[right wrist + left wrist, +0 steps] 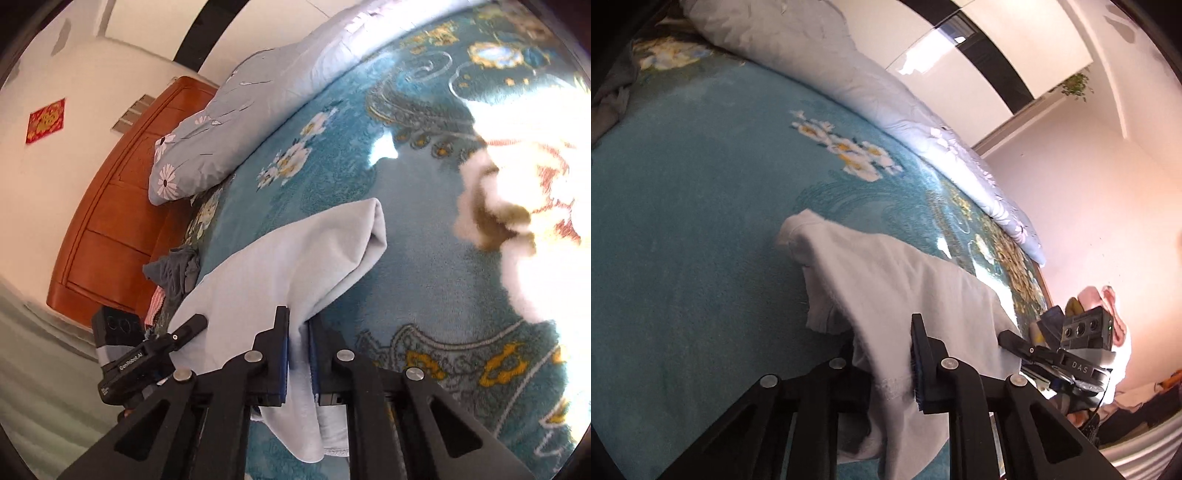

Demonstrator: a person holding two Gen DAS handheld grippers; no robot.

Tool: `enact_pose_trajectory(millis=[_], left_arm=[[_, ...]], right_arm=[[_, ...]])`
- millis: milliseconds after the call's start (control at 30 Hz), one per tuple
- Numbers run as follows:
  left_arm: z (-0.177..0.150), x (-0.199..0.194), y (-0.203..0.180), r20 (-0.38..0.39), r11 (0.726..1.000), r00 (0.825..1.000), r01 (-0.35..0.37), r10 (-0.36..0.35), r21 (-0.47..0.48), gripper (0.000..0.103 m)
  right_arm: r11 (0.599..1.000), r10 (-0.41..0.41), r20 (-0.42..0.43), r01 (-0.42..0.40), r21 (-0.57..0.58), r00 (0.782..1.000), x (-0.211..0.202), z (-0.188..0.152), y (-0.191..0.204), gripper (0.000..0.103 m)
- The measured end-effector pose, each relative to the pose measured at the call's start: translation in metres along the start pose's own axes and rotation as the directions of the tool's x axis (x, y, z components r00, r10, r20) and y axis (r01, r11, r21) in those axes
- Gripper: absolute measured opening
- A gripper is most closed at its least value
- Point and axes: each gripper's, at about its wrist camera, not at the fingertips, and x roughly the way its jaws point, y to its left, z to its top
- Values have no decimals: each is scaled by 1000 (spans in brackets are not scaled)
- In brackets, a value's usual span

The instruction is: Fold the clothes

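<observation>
So both my claws (886, 354) (297, 354) pinch the shirt (886, 280), stretching it toward 12 o'clock over the bed (683, 258) for folding.

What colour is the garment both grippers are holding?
Pale blue-white, plain with no print; the garment shows best in the right wrist view.

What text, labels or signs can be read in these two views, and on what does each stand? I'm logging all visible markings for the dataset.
"DAS" on the right gripper body, seen from the left wrist view.
"GenRobot.AI", small and soft, so a likely reading, on the left gripper body in the right wrist view.
Red wall sign with a gold character: too blurred to read.
The white garment shows no print.
</observation>
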Motion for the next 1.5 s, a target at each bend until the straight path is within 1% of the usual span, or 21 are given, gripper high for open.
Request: enact_pose_trajectory(millis=[67,133,267,467,567,700,833,900,1000,1033,1100,1167,1267,1433,1500], left_arm=[[-7,-18,-11,23,999,1000,6,-7,44,18],[-15,-34,-17,49,998,998,28,-30,60,18],[-28,-63,-25,99,994,993,62,-71,91,18],[-34,-98,-46,155,987,983,75,-97,142,18],[-30,-112,-62,185,982,979,54,-88,179,18],[-23,-130,-85,230,972,971,10,-66,237,18],[-12,-141,-114,272,953,961,-44,-41,299,18],[-7,-144,-130,286,942,957,-55,-45,330,18],[4,-142,-156,289,928,956,-59,-54,369,18],[7,-141,-165,288,921,956,-62,-56,384,18],[13,-132,-190,278,900,959,-68,-61,431,18],[15,-122,-219,263,874,962,-65,-73,481,18],[20,-102,-266,228,833,968,-43,-102,552,18],[24,-63,-344,144,767,975,38,-169,640,18],[22,-45,-376,101,746,975,82,-196,661,18]], right_arm=[[998,-20,14,21,-65,1000,-17,-5,20,10],[994,-27,30,30,-105,999,-32,-10,36,10],[987,-36,47,43,-156,998,-53,-23,60,10],[973,-25,68,40,-229,997,-78,-35,91,10],[969,-3,78,22,-247,997,-88,-33,99,10],[962,22,90,4,-274,996,-103,-22,109,10],[951,43,105,-9,-309,994,-123,-7,117,10],[945,54,112,-15,-327,992,-134,0,121,10],[935,71,123,-24,-353,990,-149,11,127,10],[932,77,126,-26,-361,989,-154,15,129,10],[929,66,144,-9,-369,987,-174,23,128,10],[925,47,171,21,-378,984,-200,30,124,10],[921,3,213,80,-380,977,-243,39,113,10],[921,-89,279,185,-343,956,-322,54,86,10],[921,-126,301,225,-319,945,-353,59,74,10]])
